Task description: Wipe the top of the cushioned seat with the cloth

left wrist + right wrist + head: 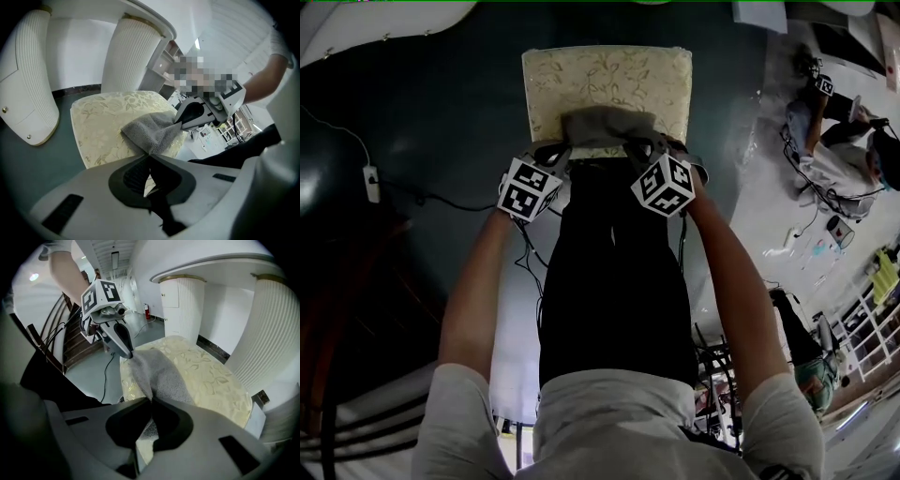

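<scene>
Left gripper (149,157) and right gripper (151,401), each pinched tight on a near corner of the cloth (605,127), held it spread across the front of the cushioned seat (609,75), presumably for a full-width wiping stroke.

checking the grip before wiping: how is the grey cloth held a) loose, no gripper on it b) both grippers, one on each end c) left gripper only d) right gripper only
b: the left gripper and the right gripper are each shut on an end of the grey cloth, which lies on the cushioned seat.
</scene>
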`<state>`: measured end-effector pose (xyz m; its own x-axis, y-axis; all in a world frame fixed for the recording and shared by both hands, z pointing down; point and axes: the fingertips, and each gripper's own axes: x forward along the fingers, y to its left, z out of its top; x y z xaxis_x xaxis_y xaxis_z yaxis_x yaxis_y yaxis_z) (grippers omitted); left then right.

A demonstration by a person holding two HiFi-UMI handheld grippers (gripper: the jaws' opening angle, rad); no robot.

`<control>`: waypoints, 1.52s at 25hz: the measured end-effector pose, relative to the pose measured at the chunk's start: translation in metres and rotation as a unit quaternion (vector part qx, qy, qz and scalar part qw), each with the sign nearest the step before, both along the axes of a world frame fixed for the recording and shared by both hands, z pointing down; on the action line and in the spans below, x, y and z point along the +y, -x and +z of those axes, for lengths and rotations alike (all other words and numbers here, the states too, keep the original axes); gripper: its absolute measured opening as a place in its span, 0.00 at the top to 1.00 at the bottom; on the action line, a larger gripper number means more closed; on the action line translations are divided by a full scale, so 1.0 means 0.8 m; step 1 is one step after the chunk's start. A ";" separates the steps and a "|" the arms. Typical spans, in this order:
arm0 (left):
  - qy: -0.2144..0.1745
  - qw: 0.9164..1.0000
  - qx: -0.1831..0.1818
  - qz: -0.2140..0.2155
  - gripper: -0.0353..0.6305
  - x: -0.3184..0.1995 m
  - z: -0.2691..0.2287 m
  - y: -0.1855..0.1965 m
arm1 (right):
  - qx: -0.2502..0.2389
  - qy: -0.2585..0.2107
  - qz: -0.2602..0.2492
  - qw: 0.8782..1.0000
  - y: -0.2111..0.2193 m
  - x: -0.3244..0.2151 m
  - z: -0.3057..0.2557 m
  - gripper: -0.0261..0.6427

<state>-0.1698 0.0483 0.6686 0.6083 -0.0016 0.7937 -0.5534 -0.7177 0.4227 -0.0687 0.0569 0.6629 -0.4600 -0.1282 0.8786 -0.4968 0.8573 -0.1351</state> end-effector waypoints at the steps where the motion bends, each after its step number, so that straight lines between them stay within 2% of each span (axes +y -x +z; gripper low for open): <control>1: -0.002 1.000 0.000 0.004 0.92 -0.004 0.001 -0.001 | -0.001 -0.001 0.005 1.000 0.000 -0.002 0.001 0.94; 6: -0.006 1.000 -0.016 0.003 0.92 -0.034 0.002 -0.006 | 0.005 -0.019 0.020 1.000 -0.004 -0.025 0.001 0.94; 10: -0.008 1.000 -0.027 0.005 0.92 -0.046 0.000 -0.012 | 0.007 -0.005 0.023 1.000 -0.009 -0.030 0.001 0.94; 15: -0.006 1.000 -0.023 -0.019 0.92 -0.083 -0.005 -0.021 | 0.005 -0.004 0.015 1.000 -0.015 -0.059 0.001 0.94; 26: -0.009 0.999 -0.027 -0.020 0.92 -0.129 0.002 -0.025 | 0.009 -0.012 0.013 1.000 -0.019 -0.108 0.002 0.94; 32: -0.033 0.999 -0.032 -0.015 0.92 -0.160 -0.001 -0.027 | 0.012 -0.022 0.046 0.999 -0.026 -0.144 0.003 0.94; 38: -0.049 0.998 -0.034 -0.027 0.92 -0.192 -0.017 -0.034 | 0.024 -0.027 0.036 0.999 -0.035 -0.175 -0.004 0.94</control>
<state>-0.1427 -0.1052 0.6549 0.5497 -0.1124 0.8277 -0.6175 -0.7220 0.3121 -0.0409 -0.0831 0.6598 -0.4061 -0.2070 0.8901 -0.5626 0.8242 -0.0650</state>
